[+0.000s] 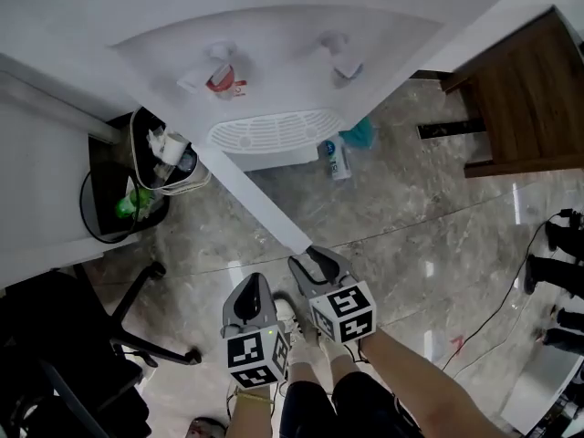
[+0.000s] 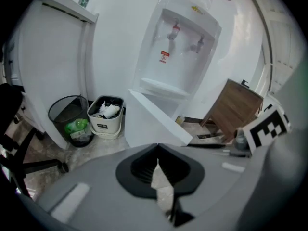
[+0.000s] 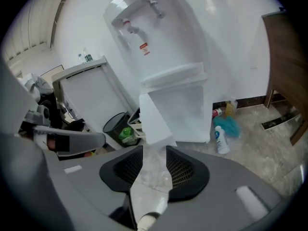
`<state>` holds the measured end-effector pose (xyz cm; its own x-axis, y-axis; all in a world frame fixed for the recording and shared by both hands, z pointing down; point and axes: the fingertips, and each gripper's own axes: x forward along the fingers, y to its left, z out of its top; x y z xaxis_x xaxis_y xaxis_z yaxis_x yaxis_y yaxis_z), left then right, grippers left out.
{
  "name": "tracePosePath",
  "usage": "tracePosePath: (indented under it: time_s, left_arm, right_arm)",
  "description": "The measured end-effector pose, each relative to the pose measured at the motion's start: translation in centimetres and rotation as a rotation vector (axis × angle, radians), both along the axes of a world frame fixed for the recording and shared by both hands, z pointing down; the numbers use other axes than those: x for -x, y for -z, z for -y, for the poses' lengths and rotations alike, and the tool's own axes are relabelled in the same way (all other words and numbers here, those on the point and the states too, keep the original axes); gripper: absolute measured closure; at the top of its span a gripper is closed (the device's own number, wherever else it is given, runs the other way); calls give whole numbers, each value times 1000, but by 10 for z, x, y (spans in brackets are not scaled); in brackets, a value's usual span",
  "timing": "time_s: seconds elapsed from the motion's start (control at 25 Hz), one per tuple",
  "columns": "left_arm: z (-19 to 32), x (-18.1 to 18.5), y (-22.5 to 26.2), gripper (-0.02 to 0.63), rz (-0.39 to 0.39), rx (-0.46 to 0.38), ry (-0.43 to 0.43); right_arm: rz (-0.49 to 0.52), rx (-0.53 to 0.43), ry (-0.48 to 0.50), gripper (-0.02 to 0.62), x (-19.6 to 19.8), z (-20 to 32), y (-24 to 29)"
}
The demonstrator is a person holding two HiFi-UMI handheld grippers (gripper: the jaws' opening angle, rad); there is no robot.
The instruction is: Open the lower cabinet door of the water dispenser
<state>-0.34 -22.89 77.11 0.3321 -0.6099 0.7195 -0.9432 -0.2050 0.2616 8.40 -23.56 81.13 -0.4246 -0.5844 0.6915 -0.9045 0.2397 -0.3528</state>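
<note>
Nearest, the left gripper (image 2: pixel 156 153) has its jaws together at the tips, with nothing between them. Beside it, the right gripper (image 3: pixel 154 155) holds its jaws apart, and only the floor (image 3: pixel 153 173) shows in the gap. Just ahead of its tips is the free edge of the lower cabinet door (image 1: pixel 254 197), which stands wide open from the water dispenser (image 1: pixel 274 62). Whether the tips touch that edge I cannot say for sure. Farther away, a white waste bin (image 1: pixel 173 167) stands left of the dispenser and a bottle (image 1: pixel 336 160) lies at its right.
</note>
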Motion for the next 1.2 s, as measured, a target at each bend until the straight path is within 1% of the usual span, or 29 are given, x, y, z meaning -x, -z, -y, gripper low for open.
tracePosePath:
  time_s: [0.12, 0.24, 0.28, 0.4, 0.48, 0.52, 0.64, 0.76, 0.92, 1.08, 1.2]
  left_arm:
    - [-17, 26, -5, 600, 15, 20, 30]
    - [-30, 53, -11, 600, 32, 41, 55]
    - [-32, 61, -12, 600, 32, 43, 65]
    - [-35, 78, -14, 600, 34, 45, 96]
    - [-36, 82, -13, 600, 36, 43, 105]
    - [-37, 83, -13, 600, 35, 42, 105]
    - [-38, 82, -11, 600, 28, 40, 101]
    - [-40, 74, -8, 600, 14, 55, 89]
    - [-49, 52, 8, 600, -21, 82, 67]
    - [-77, 22, 52, 600, -49, 127, 16]
    - [-89, 6, 101, 600, -52, 142, -15]
  right_arm:
    - [36, 22, 36, 454, 40, -19, 1]
    - [53, 41, 72, 474, 76, -30, 1]
    - [53, 47, 81, 490, 86, -32, 0]
    - [56, 58, 81, 531, 106, -34, -2]
    - [52, 53, 63, 535, 110, -34, -2]
    - [43, 52, 56, 537, 110, -34, -2]
    - [10, 70, 47, 600, 104, -38, -2]
    - [23, 76, 40, 598, 96, -44, 9]
    - [9, 65, -13, 598, 73, -53, 37]
    - [10, 105, -46, 598, 46, -80, 87]
    - [9, 116, -14, 598, 34, -95, 140]
